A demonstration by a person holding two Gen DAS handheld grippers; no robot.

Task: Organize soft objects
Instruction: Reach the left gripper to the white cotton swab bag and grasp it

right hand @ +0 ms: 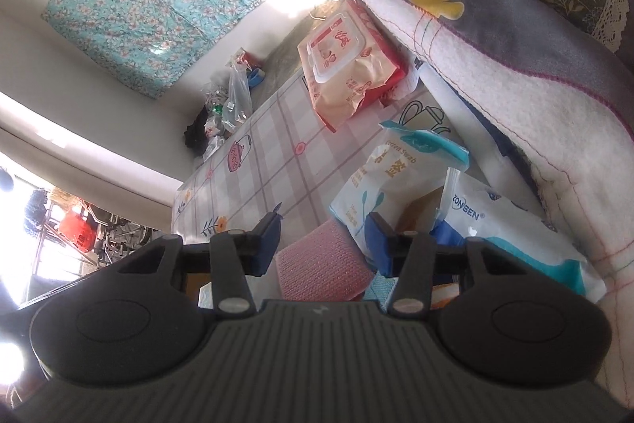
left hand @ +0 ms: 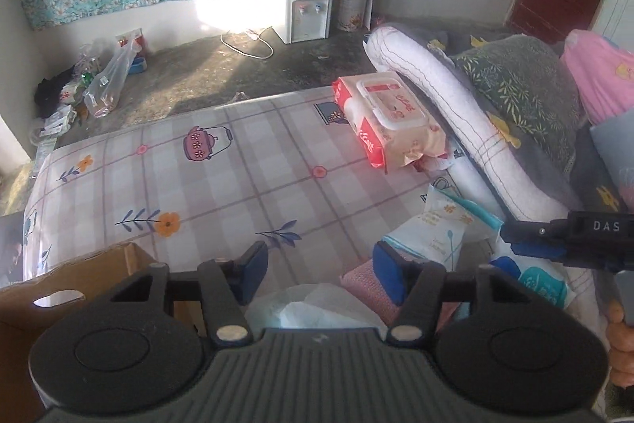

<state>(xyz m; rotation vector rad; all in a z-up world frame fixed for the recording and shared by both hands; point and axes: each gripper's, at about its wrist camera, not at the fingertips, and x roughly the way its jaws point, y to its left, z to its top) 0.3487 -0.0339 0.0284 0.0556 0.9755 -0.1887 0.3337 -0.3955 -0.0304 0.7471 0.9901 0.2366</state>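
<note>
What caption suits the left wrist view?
Open left gripper hovers over a cardboard box beside wipes packs on a checked sheet.

A red and peach wet-wipe pack (left hand: 390,119) with a white flip lid lies tilted at the upper right of centre in the left wrist view, leaning on a second red pack (left hand: 366,141) beneath it. Lower right, a white and teal cotton swab bag (left hand: 440,228) stands slanted, partly overlapping a white and teal packet (left hand: 543,286) at the right edge. At bottom centre a pink textured pad (left hand: 368,288) lies flat, beside a crumpled clear plastic bag (left hand: 305,306) holding something pale blue.
</note>
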